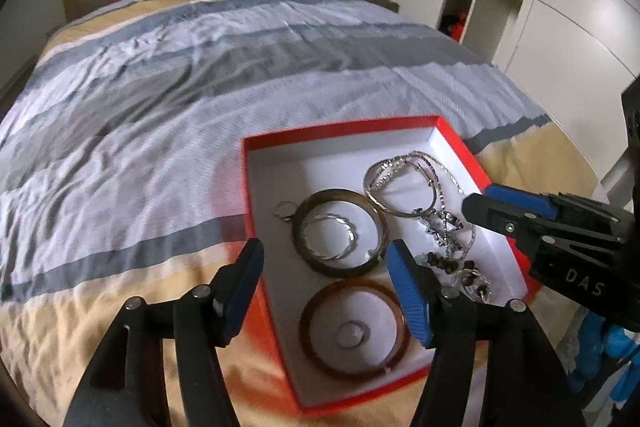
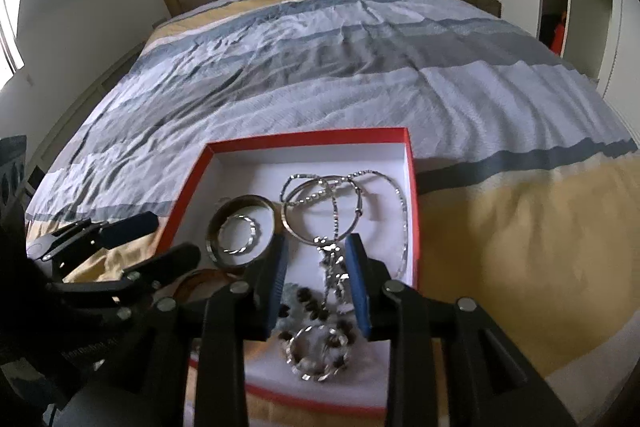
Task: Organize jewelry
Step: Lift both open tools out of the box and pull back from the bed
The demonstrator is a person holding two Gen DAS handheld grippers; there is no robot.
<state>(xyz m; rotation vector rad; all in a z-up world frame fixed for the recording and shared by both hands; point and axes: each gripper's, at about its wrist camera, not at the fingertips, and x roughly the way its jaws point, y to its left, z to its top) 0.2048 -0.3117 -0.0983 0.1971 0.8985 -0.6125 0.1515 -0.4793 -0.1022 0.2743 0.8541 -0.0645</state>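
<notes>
1. Nearest of all are the left tongs [image 1: 324, 287], hovering over the near left part of the red box [image 1: 256, 227]; they stand wide with nothing between them, one finger outside the box's left wall, the other above its white floor.
2. Directly under those tongs lies the amber bangle [image 1: 354, 327], flat on the box floor with a small round piece inside it. Just beyond it is the darker bangle [image 1: 340, 233] with a twisted silver ring [image 1: 330, 235] resting inside its circle, and a small ring [image 1: 285, 209] lies beside its left rim.
3. Further right is the silver tangle: a thin hoop and a chain necklace [image 2: 402, 211] that cross each other, its pendant [image 2: 334, 259] trailing toward the near end.
4. The right tongs [image 2: 318, 279] hang above that pendant, parted only narrowly and gripping nothing; the beaded bracelet [image 2: 316, 347] lies below them, at the near edge.
5. The box sits on the striped bed [image 1: 160, 87], which is soft and uneven.
6. Risks, as I see them: closing on the pendant would likely drag the chain and hoop along, since they overlap. A tongs finger catching the left wall could tip or slide the light box on the quilt. The two tongs are close enough to knock together.
</notes>
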